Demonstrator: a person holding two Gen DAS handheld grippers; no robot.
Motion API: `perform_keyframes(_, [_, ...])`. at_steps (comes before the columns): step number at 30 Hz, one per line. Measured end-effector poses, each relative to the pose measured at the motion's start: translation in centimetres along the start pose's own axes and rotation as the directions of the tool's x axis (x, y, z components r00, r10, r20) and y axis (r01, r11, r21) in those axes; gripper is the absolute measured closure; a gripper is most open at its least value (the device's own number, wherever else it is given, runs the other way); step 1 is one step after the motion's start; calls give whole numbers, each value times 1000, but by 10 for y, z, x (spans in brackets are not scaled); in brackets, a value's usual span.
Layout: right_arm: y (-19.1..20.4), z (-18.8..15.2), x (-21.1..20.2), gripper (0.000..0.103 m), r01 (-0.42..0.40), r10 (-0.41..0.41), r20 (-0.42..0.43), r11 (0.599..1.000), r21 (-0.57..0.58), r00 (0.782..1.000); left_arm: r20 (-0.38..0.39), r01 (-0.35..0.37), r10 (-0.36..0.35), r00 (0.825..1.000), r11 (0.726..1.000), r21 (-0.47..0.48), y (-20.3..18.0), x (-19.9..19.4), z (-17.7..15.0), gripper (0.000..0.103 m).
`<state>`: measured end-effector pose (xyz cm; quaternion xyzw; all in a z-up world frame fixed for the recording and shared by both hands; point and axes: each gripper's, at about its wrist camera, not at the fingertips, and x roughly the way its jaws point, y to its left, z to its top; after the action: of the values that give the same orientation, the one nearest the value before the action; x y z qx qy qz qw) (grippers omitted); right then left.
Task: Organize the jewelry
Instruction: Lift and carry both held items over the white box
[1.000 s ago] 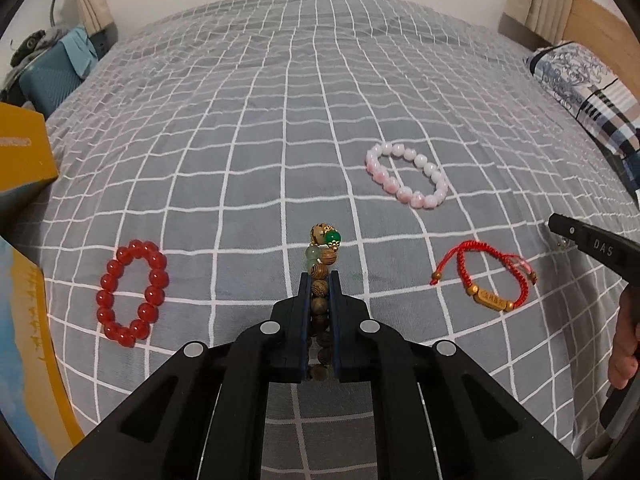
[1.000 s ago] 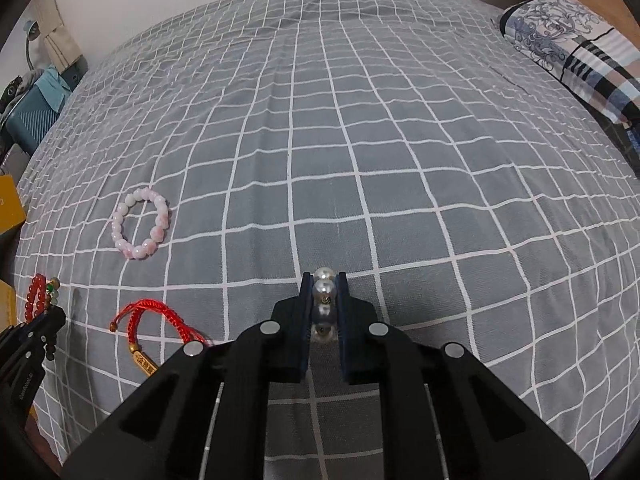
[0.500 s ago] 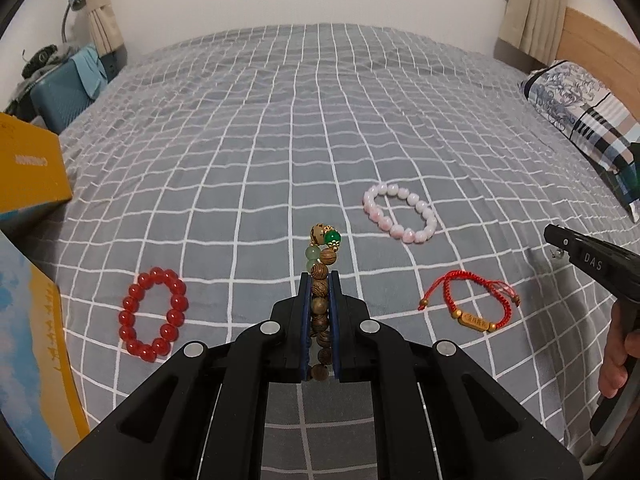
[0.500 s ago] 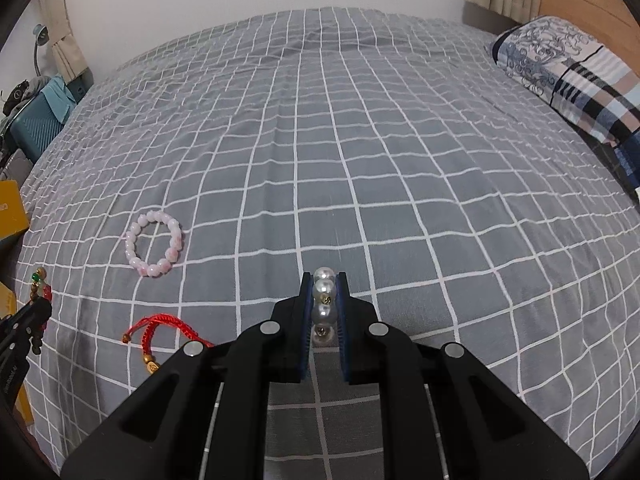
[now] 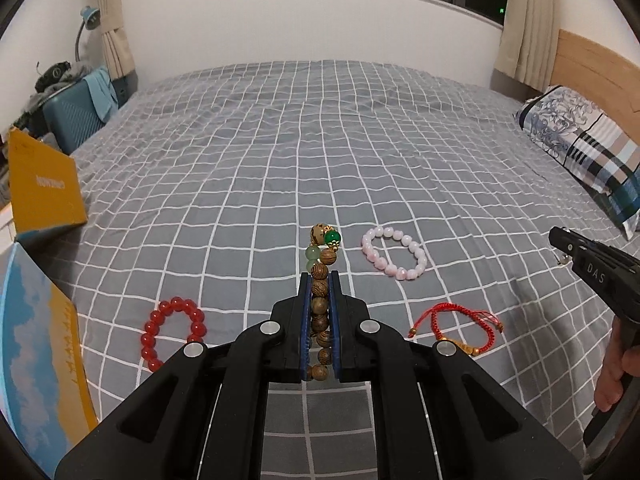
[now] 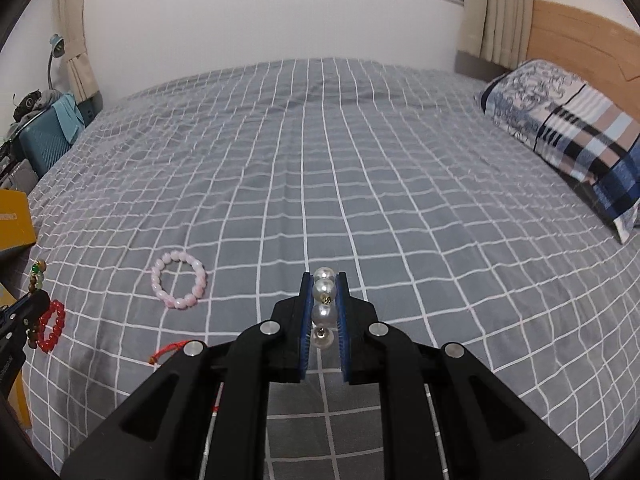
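My left gripper (image 5: pixel 320 280) is shut on a wooden bead bracelet (image 5: pixel 320 300) with green and gold beads at its tip, held above the grey checked bed (image 5: pixel 280 152). My right gripper (image 6: pixel 324 280) is shut on a pearl bracelet (image 6: pixel 323 304), also above the bed. On the bedspread lie a red bead bracelet (image 5: pixel 173 332), a pink bead bracelet (image 5: pixel 394 253) and a red cord bracelet (image 5: pixel 460 330) with a gold bar. The right wrist view shows the pink bracelet (image 6: pixel 179 286), the red bead bracelet (image 6: pixel 51 326) and part of the cord bracelet (image 6: pixel 168 350).
A yellow box (image 5: pixel 44 184) and a blue-and-yellow box lid (image 5: pixel 40 356) stand at the bed's left edge. A patterned pillow (image 6: pixel 568 132) lies at the right by the wooden headboard (image 6: pixel 580 44). A blue suitcase (image 5: pixel 76 120) stands beyond the left side.
Both grippers have risen and tilted up, so the wall, window and headboard now show. Each still holds its bracelet. The bracelets on the bed have not moved.
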<state>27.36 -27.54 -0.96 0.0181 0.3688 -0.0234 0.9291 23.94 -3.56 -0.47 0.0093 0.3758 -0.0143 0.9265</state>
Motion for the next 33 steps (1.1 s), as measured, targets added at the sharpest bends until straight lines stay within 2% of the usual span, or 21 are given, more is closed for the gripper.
perform_keyframes(9, [2,4,-16,93,38,-38,57,999,-4,998,68,9,-9,998,1000,-4,-1,-20,5,96])
perform_keyframes(20, [9,8,-30,93,38,-39,59,999,13,997,63,-22,22,998,1000,2,0,-32,9,96])
perform_keyframes(25, [26,10,-42,93,28,-28,55,1000,10,998,57,-24,23,998,1000,10,5,-47,13,96])
perform_keyframes(33, [77,19,-75,93,-31,33,63,999,-22,998,63,-65,66,996,998,-20,44,-83,20,96])
